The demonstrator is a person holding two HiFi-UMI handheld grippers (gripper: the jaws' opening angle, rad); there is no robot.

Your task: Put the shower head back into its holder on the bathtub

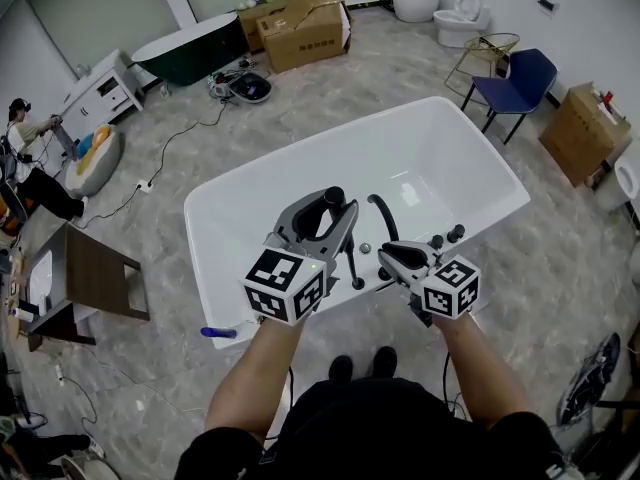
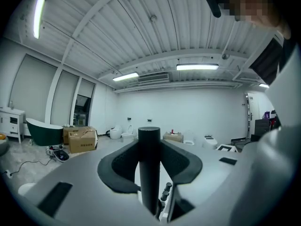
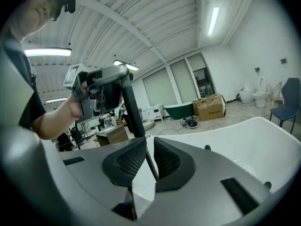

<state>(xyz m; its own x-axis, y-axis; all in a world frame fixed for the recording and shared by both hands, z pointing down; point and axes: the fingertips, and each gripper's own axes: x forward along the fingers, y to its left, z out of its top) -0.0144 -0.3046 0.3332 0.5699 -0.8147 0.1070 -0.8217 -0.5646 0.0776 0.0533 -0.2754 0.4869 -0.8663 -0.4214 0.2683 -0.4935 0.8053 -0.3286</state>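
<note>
A white bathtub (image 1: 440, 143) lies crosswise before me. My left gripper (image 1: 338, 216) is shut on the black shower head (image 1: 332, 199), held upright over the tub's near rim. In the left gripper view the handle (image 2: 149, 173) stands between the pads of the left gripper (image 2: 149, 154). A thin black hose (image 1: 352, 263) drops from it to the rim fittings. My right gripper (image 1: 388, 255) hovers by the curved spout (image 1: 383, 211) and knobs (image 1: 445, 236). Its jaws (image 3: 150, 142) stand a narrow gap apart, and the hose (image 3: 151, 167) shows through the gap, beyond them.
Cardboard boxes (image 1: 300, 28), a dark green tub (image 1: 195, 48) and toilets (image 1: 440, 8) stand at the back. A blue chair (image 1: 520, 78) is at the right, a wooden table (image 1: 95, 273) and a seated person (image 1: 30, 158) at the left. Cables run over the floor.
</note>
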